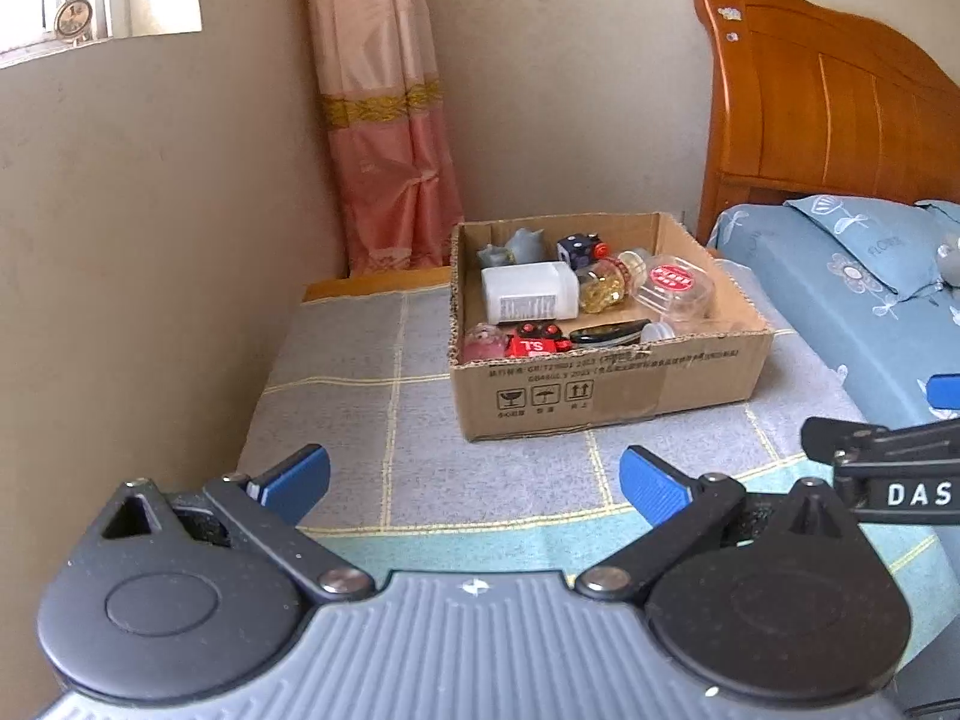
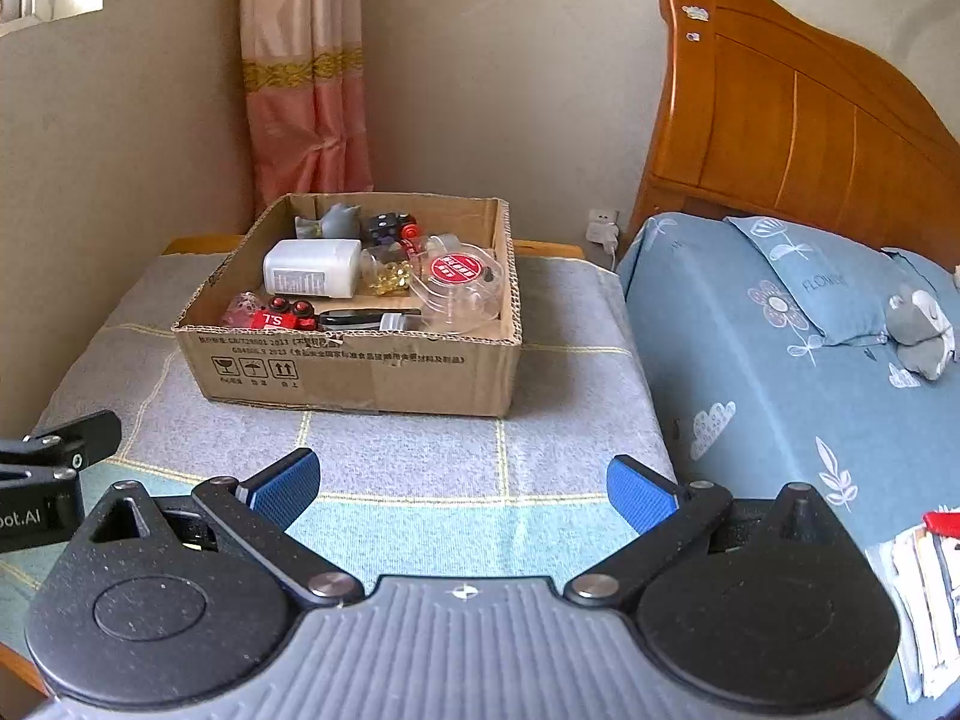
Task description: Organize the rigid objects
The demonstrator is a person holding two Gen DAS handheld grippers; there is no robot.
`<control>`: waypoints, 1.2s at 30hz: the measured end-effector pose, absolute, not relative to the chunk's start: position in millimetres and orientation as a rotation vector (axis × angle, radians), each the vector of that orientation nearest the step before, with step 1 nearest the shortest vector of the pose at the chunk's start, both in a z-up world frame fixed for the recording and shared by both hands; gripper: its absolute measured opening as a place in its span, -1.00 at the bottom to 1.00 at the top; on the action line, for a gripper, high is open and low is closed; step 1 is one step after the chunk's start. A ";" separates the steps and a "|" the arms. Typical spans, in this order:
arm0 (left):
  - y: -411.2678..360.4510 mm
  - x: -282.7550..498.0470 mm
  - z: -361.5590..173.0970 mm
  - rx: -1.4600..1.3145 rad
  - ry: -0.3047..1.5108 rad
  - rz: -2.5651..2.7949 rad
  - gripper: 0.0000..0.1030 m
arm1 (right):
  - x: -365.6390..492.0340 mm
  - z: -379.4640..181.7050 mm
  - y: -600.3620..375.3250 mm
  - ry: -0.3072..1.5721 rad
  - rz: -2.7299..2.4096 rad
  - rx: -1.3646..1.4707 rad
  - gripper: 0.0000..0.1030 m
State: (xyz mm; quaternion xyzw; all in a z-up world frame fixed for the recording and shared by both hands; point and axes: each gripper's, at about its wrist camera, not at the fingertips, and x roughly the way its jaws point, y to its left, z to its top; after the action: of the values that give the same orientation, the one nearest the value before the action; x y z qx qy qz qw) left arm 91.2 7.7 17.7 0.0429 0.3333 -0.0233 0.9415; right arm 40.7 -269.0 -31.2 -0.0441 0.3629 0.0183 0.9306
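While both of your grippers hang back above the near end of the table, the cardboard box (image 2: pixel 360 360) stands ahead of them on the grey checked cloth (image 2: pixel 570 420), with all the small things already inside it. Your left gripper (image 1: pixel 474 483) has its blue pads spread wide with nothing between them, and your right gripper (image 2: pixel 462 489) is the same, wide apart and empty.

The box lies forward and a little to the right of the left gripper, and forward and a little to the left of the right one, so it sits between the two; I cannot say which one is nearer. The white bottle (image 2: pixel 312 267) lies on its side in the middle of the box, its long axis going left to right across your line of approach. I judge that you must turn the wrist, or come from above, to close the pads across its short side.

The left wrist view shows a window (image 1: pixel 72 0) with a small round clock (image 1: pixel 73 18) on its sill, and the right gripper at its right edge. The right wrist view shows more of the blue bed (image 2: pixel 780 360), a grey soft toy (image 2: pixel 921 324), a wall plug (image 2: pixel 603 228) and papers (image 2: pixel 924 600) at the lower right.
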 end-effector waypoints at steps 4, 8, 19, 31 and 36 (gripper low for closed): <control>4.8 89.4 16.7 0.092 0.692 -0.048 0.98 | 38.6 -29.5 -267.4 0.739 0.041 -0.091 1.00; 0.7 87.9 15.3 0.110 0.702 -0.035 0.98 | 38.8 -28.5 -268.4 0.735 0.034 -0.090 1.00; 0.7 85.3 21.5 0.096 0.694 -0.037 0.98 | 39.0 -27.0 -269.2 0.730 0.037 -0.090 1.00; 1.1 85.7 23.8 0.091 0.693 -0.032 0.98 | 35.7 -23.3 -271.3 0.715 0.038 -0.089 1.00; 0.9 85.2 24.7 0.089 0.697 -0.032 0.98 | 35.5 -23.4 -270.9 0.715 0.038 -0.090 1.00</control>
State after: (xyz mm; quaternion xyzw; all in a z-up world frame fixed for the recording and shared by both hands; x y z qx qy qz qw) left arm 85.2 0.9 24.7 0.0435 0.3411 -0.0156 0.9389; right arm 35.5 -270.9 -23.4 -0.0439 0.3500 0.0186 0.9355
